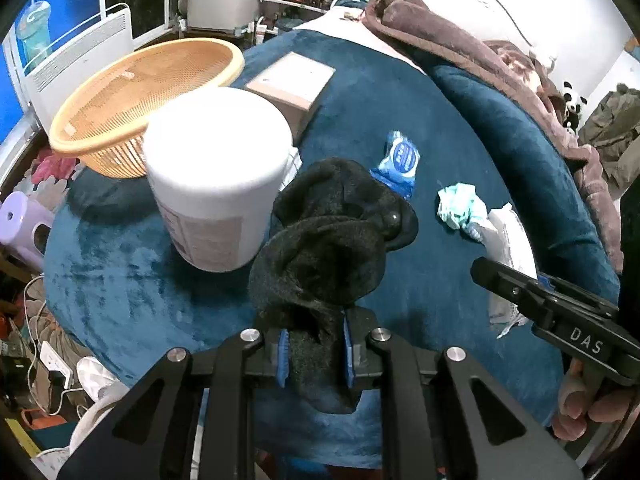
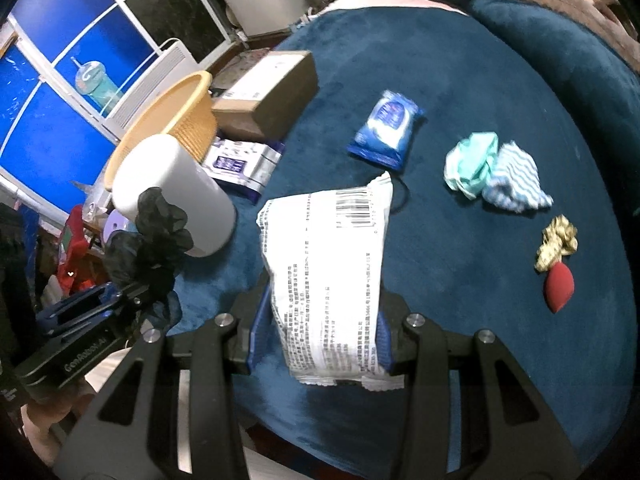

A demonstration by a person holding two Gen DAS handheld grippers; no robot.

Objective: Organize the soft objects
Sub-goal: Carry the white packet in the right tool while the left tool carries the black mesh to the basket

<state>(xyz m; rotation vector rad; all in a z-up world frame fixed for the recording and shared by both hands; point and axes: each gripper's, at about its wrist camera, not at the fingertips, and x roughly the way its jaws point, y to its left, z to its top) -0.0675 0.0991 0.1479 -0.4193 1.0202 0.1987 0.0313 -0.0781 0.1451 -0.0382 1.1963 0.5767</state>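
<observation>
My left gripper (image 1: pixel 314 354) is shut on a black sock (image 1: pixel 324 248) and holds it above the blue blanket (image 1: pixel 120 272), just right of a white tub (image 1: pixel 216 176). My right gripper (image 2: pixel 320 340) is shut on a white printed soft pack (image 2: pixel 328 264), lifted over the blanket. An orange mesh basket (image 1: pixel 136 96) stands tilted behind the tub. A blue wipes pack (image 2: pixel 386 128), a mint and striped cloth bundle (image 2: pixel 496 170), a gold scrunchie (image 2: pixel 558 242) and a red sponge (image 2: pixel 560 286) lie on the blanket.
A cardboard box (image 1: pixel 294 84) lies behind the tub. A purple-white pack (image 2: pixel 240 164) lies beside the basket. A brown blanket (image 1: pixel 460 52) is heaped at the far right. A heater (image 1: pixel 76 60) and a purple stool (image 1: pixel 24 224) stand off the left edge.
</observation>
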